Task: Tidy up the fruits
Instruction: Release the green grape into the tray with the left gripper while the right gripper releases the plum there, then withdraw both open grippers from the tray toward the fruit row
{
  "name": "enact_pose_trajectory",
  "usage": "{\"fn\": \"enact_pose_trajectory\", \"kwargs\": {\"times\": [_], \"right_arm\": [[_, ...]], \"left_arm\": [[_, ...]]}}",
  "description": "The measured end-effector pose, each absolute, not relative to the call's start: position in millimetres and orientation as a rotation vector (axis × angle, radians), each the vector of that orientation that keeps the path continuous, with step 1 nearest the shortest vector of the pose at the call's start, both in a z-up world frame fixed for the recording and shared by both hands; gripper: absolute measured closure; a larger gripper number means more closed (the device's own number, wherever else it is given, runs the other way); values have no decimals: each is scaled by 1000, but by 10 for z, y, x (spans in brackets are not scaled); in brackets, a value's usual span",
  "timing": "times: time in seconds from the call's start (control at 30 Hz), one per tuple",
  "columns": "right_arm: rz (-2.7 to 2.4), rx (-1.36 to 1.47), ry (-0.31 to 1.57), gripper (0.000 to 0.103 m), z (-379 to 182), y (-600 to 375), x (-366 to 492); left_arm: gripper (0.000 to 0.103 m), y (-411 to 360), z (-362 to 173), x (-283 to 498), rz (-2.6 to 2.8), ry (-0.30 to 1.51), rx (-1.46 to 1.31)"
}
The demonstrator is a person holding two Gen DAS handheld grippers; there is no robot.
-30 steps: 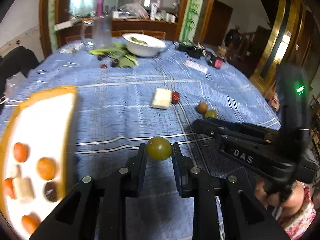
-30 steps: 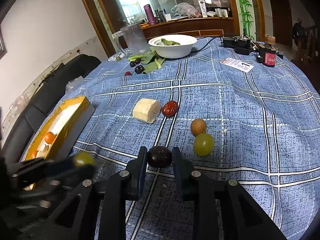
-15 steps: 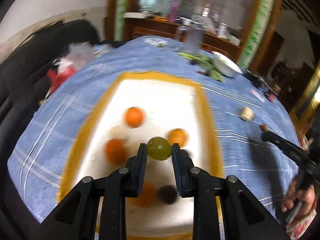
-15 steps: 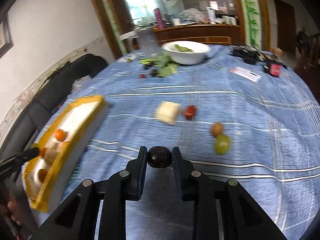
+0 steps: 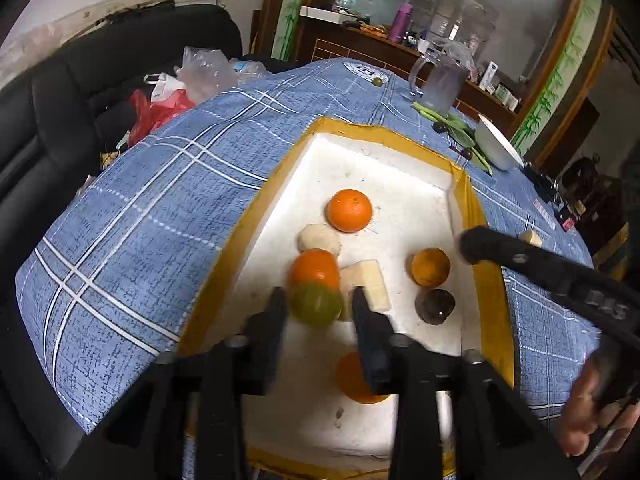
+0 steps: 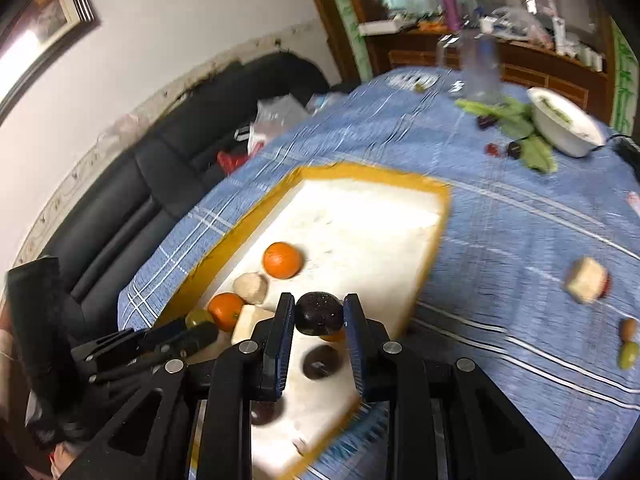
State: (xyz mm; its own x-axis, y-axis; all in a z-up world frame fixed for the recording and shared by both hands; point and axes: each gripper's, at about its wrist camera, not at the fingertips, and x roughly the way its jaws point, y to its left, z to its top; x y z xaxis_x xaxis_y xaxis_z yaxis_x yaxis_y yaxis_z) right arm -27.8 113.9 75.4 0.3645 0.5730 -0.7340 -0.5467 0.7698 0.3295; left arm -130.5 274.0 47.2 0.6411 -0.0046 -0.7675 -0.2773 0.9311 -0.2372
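Green grape [image 5: 316,305] sits between the left hand-held gripper [image 5: 318,304] fingers, which look spread wider than it, so I'd call it released, low over the white tray [image 5: 400,152]. It could roll into the tangerine [image 5: 314,270] just behind. From the right wrist: the right hand-held gripper [image 6: 319,314] is clenched on a dark plum [image 6: 319,313] above the tray's near edge. Dropped early, it may bounce onto the blue-check surface [image 6: 520,216]. Open room lies at the tray's far end.

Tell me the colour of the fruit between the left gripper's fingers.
Yellowish green; the round fruit in the left gripper shows best in the left wrist view.
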Motion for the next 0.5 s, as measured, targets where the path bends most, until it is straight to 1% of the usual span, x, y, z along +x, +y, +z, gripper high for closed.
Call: {"fn": "enact_pose_trajectory", "kwargs": {"times": [0.03,0.07,0.27,0.4,0.5], "right_arm": [[721,31,971,75,711,1188,-247],[719,35,983,75,675,1240,-219],[697,49,995,74,622,1294,-190],[689,73,963,64,718,1181,-249],[691,98,948,64,768,1081,-287]], "left_arm": [[51,2770,485,-1323,163,857,-359],[47,2801,497,-1341,165,850,-369],[43,2956,523,-1404,139,837,-428],[39,2898,526,-1380,126,838,-420],[38,2844,533,-1370,110,840,-420]]}}
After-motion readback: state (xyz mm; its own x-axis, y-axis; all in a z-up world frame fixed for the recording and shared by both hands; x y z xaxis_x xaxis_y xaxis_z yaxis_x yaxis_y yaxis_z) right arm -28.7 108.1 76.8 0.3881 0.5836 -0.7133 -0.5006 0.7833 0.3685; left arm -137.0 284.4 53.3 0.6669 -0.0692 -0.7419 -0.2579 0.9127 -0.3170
